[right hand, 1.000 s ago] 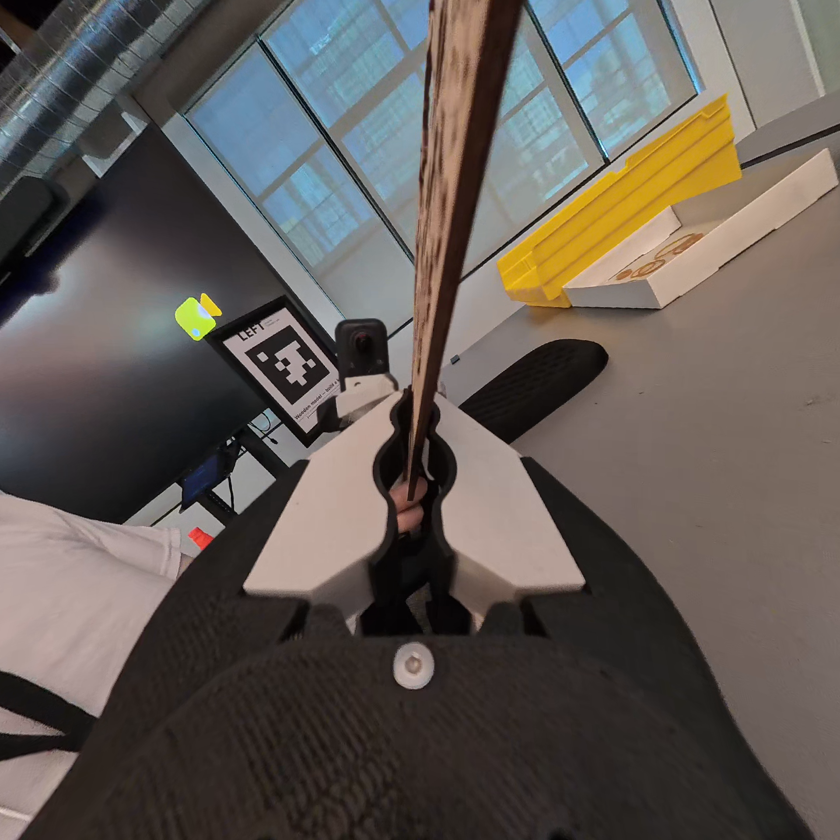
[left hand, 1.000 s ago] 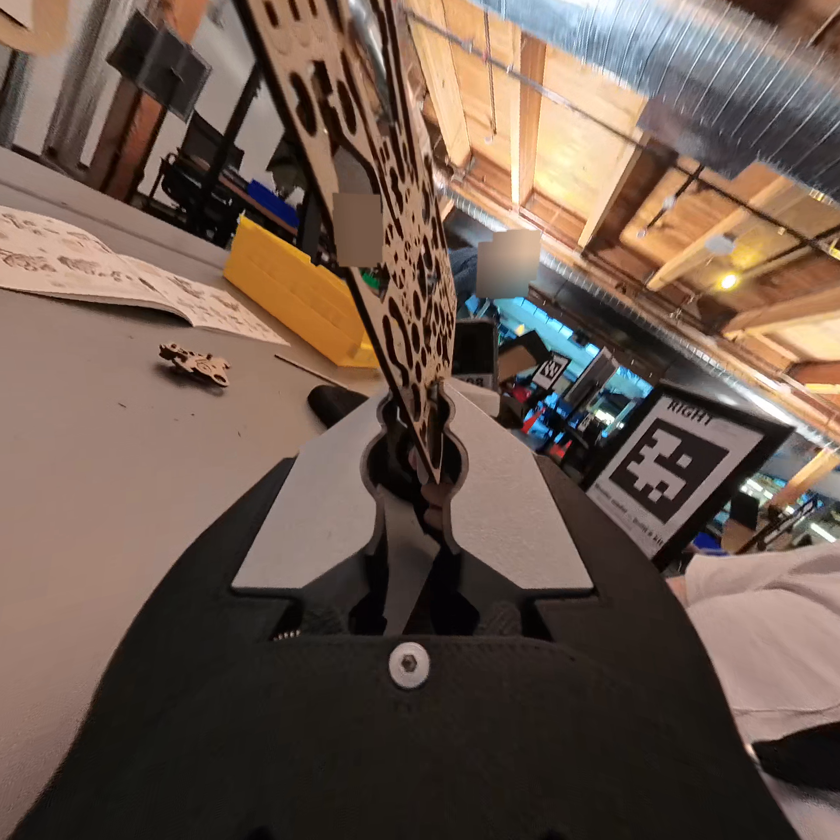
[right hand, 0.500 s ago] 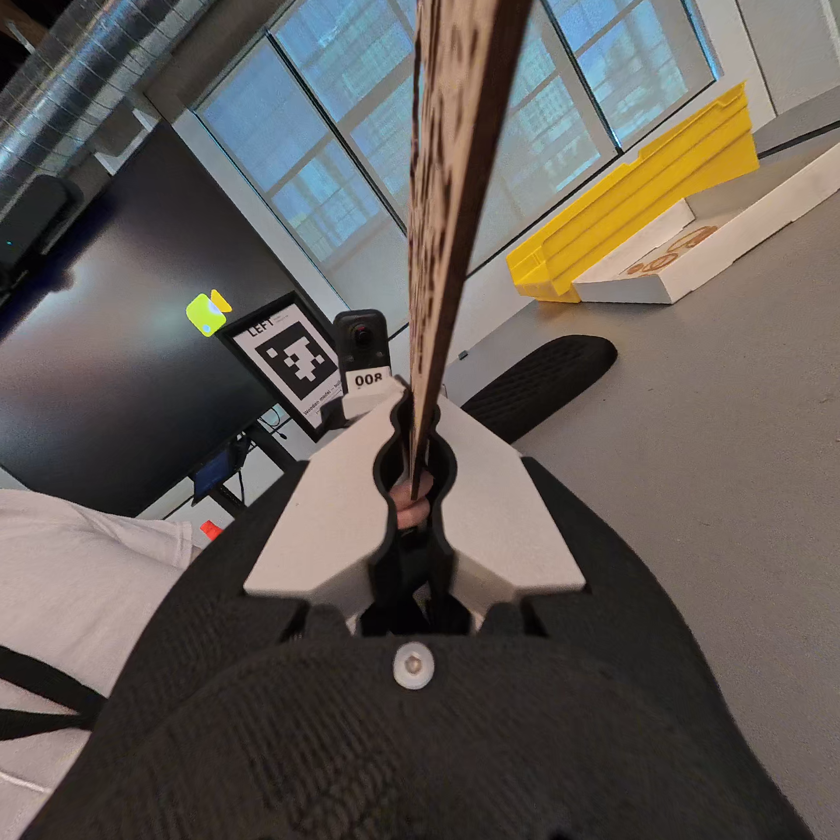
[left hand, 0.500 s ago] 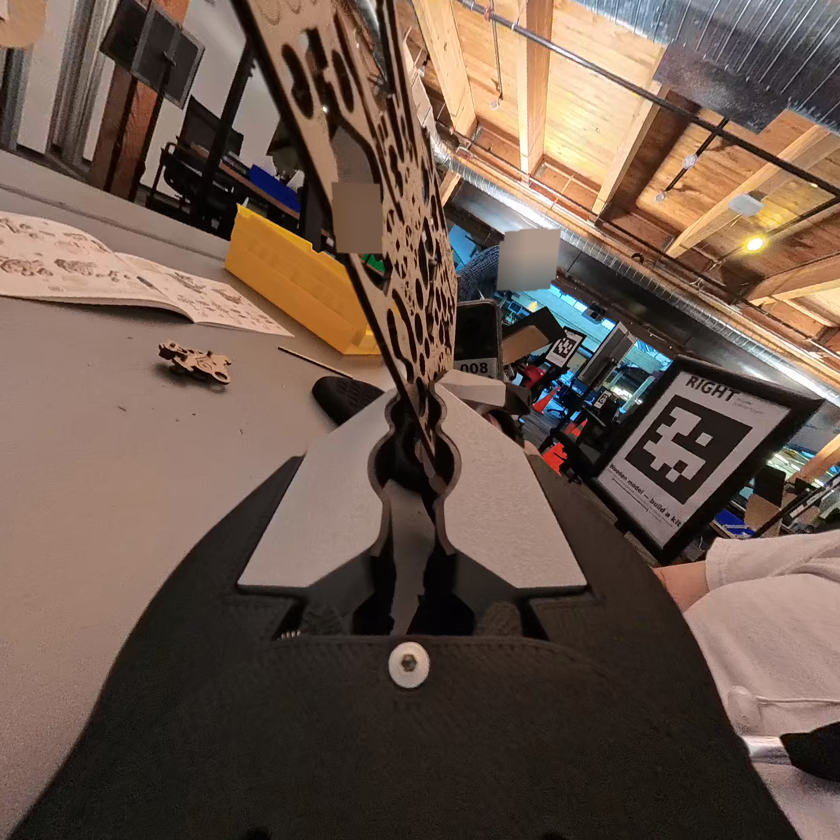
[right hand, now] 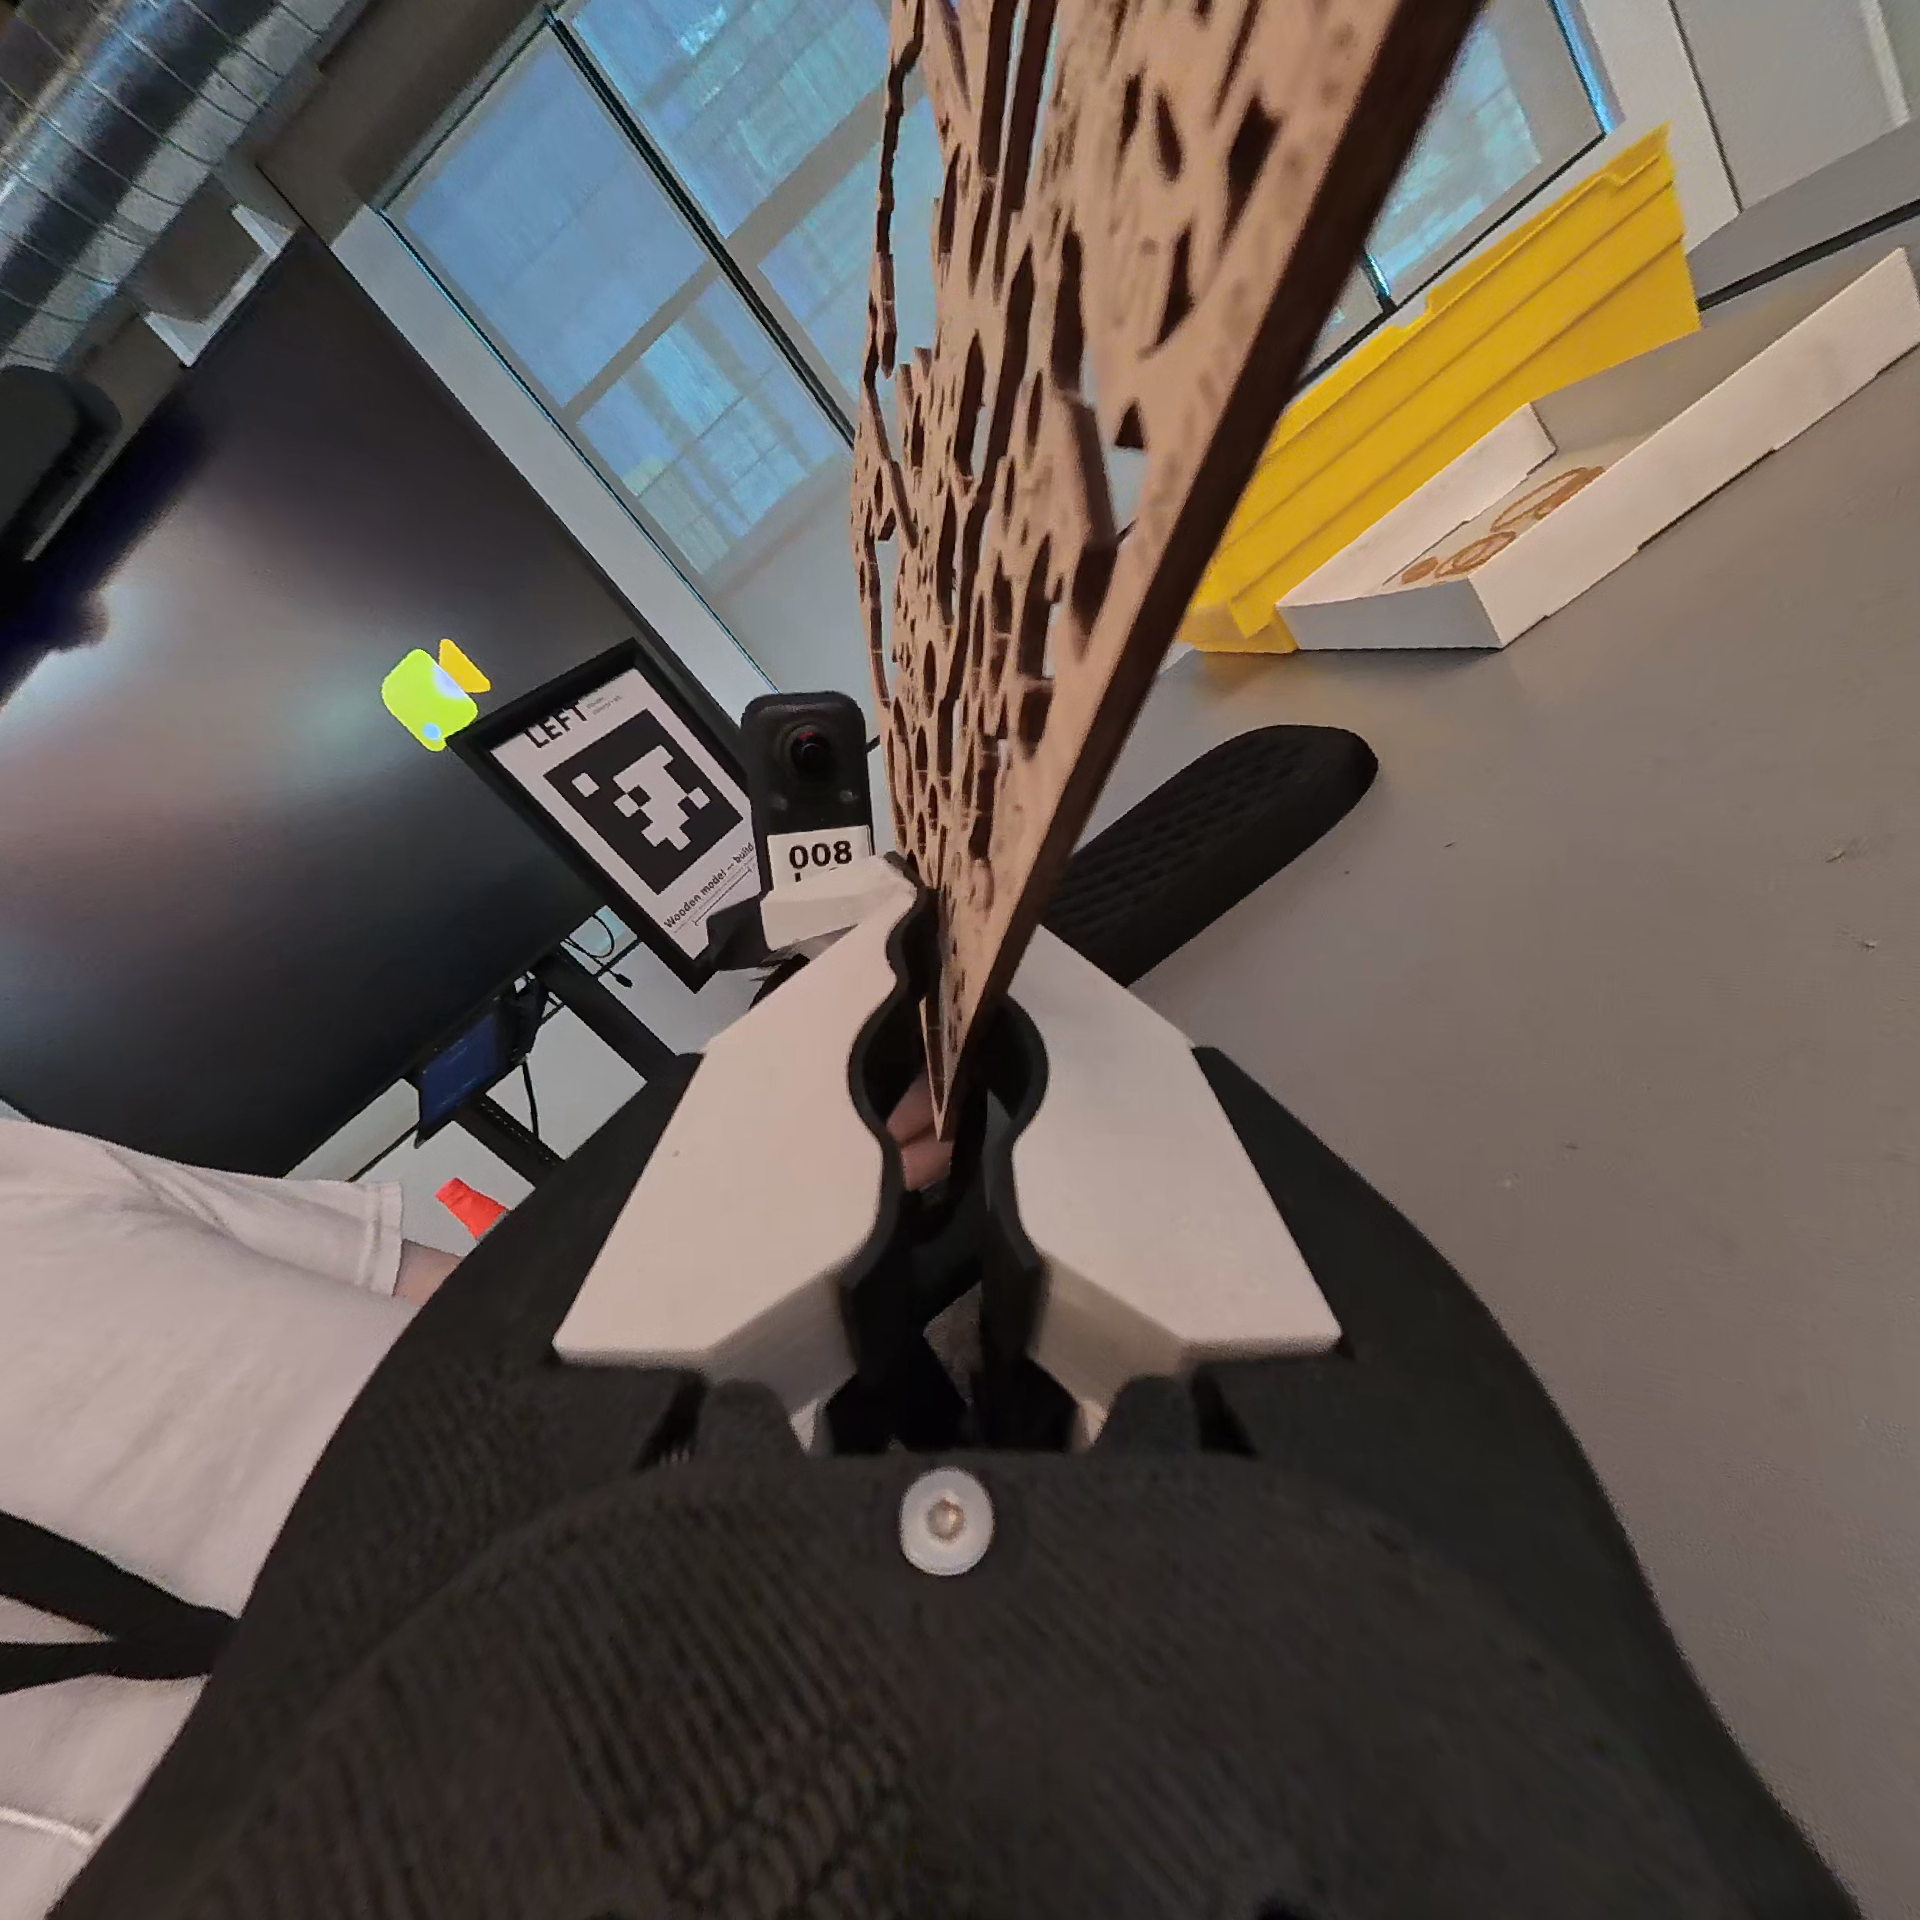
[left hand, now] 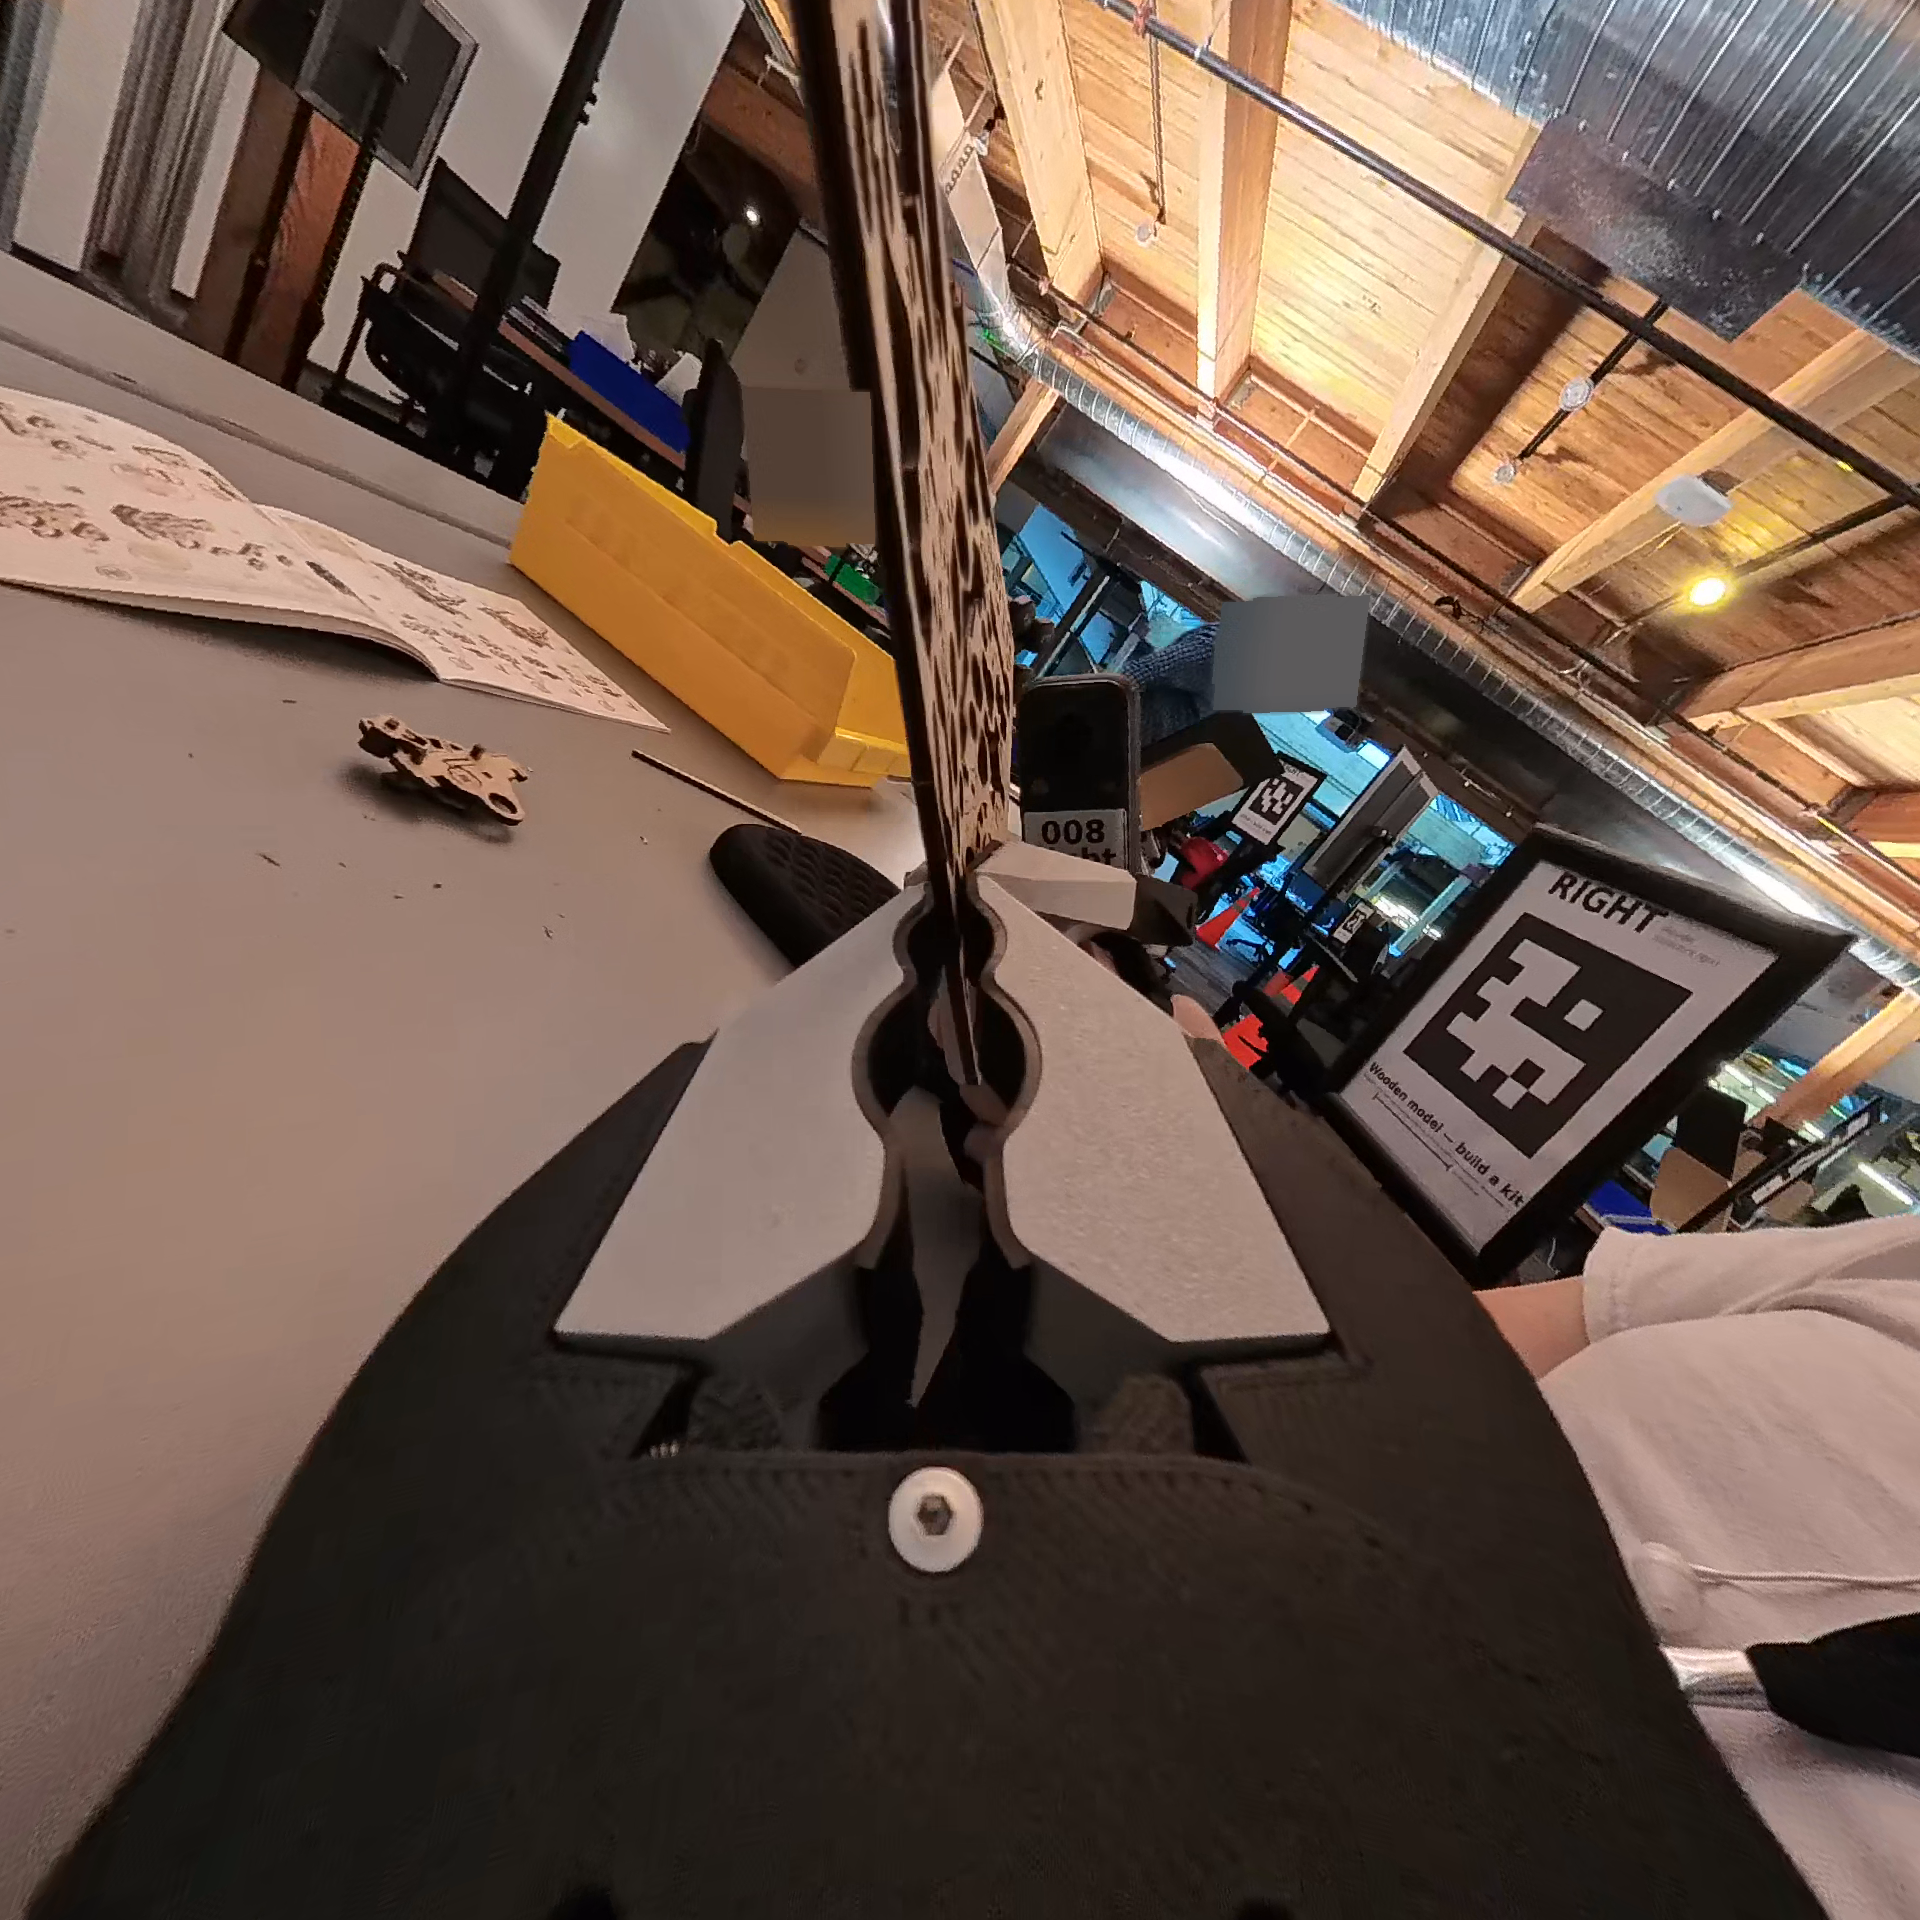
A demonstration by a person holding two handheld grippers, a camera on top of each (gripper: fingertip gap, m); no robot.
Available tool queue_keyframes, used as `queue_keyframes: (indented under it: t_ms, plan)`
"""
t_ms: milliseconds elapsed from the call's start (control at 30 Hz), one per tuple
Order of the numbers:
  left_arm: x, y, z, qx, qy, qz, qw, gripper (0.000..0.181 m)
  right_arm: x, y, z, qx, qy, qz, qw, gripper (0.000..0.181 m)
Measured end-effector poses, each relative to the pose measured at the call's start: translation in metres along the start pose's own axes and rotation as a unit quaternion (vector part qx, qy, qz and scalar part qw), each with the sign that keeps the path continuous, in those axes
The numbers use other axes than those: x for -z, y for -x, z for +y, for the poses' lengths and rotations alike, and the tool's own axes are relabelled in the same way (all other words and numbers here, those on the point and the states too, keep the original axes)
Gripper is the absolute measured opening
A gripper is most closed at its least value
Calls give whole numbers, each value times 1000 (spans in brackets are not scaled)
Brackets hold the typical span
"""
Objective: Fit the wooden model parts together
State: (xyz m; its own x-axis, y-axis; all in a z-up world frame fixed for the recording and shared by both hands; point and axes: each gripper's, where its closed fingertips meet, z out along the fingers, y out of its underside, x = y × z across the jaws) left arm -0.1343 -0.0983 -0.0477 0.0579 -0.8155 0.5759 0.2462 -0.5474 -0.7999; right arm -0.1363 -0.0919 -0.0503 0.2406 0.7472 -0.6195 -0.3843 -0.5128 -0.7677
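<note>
The left gripper (left hand: 961, 914) is seen closed on the lower edge of a laser-cut wooden parts sheet (left hand: 940, 540), which rises steeply from between its jaws and is presented almost edge-on in the left wrist view. The same sheet (right hand: 1039, 520) is clamped at its opposite corner by the right gripper (right hand: 966, 966), so that it is held in the air between the two tools, above the grey table (right hand: 1558, 935). Compared with half a second ago, the sheet has been turned: in the left view its perforated face, which was broadly visible, has been narrowed to a thin strip, while in the right view the edge-on sliver has been opened into a wide face full of cut-outs. It is judged that the sheet is being rotated for inspection or to find a part to press out, so fitting itself has not been started with this sheet. A small wooden sub-assembly (left hand: 442, 769) is left lying on the table, well apart from the grippers, near an open instruction booklet (left hand: 260, 551) and a yellow bin (left hand: 696, 613). A white box lid (right hand: 1558, 561) is seen beside the bin in the right view.
</note>
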Motion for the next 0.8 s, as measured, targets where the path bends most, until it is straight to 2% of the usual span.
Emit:
queue_keyframes:
  t_ms: [100, 233, 333, 800]
  plan:
    - [2, 2, 1, -6, 0, -10, 1000, 0, -2, -2, 2, -8, 0, 3, 1000, 2]
    - [1, -2, -3, 1, -10, -2, 1000, 1, -1, -1, -6, 3, -19, 2, 1000, 12]
    - [-3, -5, -3, -10, -18, -6, 1000, 0, 9, -1, -27, -25, -89, 0, 996, 12]
    - [-5, -9, -7, -7, -39, -7, 999, 0, 24, -1, -36, -16, -106, 3, 994, 8]
